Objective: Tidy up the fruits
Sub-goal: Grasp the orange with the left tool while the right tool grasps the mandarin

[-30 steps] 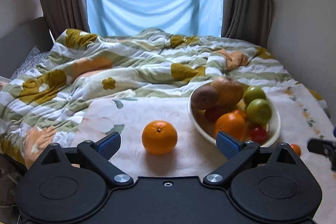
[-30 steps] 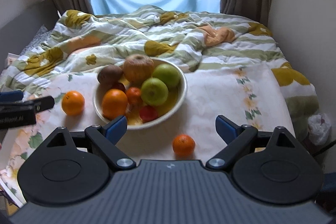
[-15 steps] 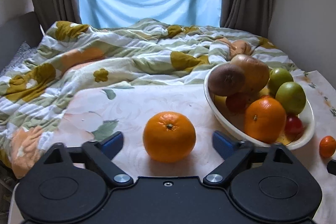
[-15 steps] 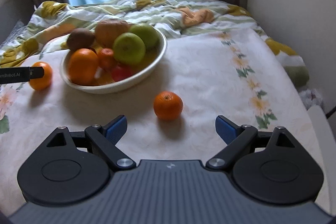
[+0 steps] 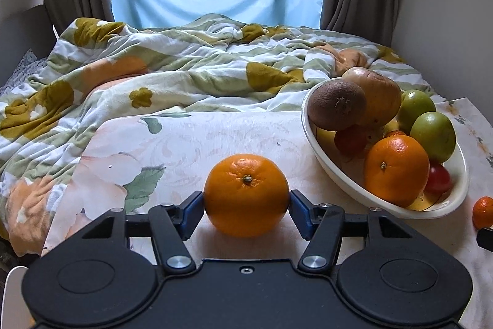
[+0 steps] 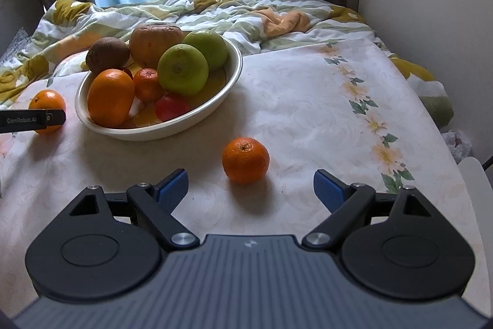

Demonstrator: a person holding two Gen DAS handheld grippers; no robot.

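A large orange (image 5: 246, 193) rests on the flowered tablecloth, left of a white bowl (image 5: 331, 162). My left gripper (image 5: 245, 204) is closing on it, and both blue pads (image 5: 192, 205) touch its sides. The bowl (image 6: 185, 130) holds another orange, two green fruits, a kiwi, a brownish round fruit and small red ones. A small mandarin (image 6: 245, 160) lies in front of the bowl, just beyond the tips of my right gripper (image 6: 250, 187). That gripper stands open with nothing between its fingers. The right wrist view also shows the left gripper's finger (image 6: 30, 120) across the large orange (image 6: 46, 100).
A crumpled flowered quilt (image 5: 185, 73) lies behind the table, under a curtained window. A wall (image 6: 431, 5) runs close along the right. A white chair edge (image 6: 476, 178) stands by the table's right side. The cloth right of the bowl (image 6: 323, 100) is bare.
The left gripper came down around the large orange and its jaws closed onto its sides. The right gripper sank toward the small mandarin, which now sits nearer its fingers.
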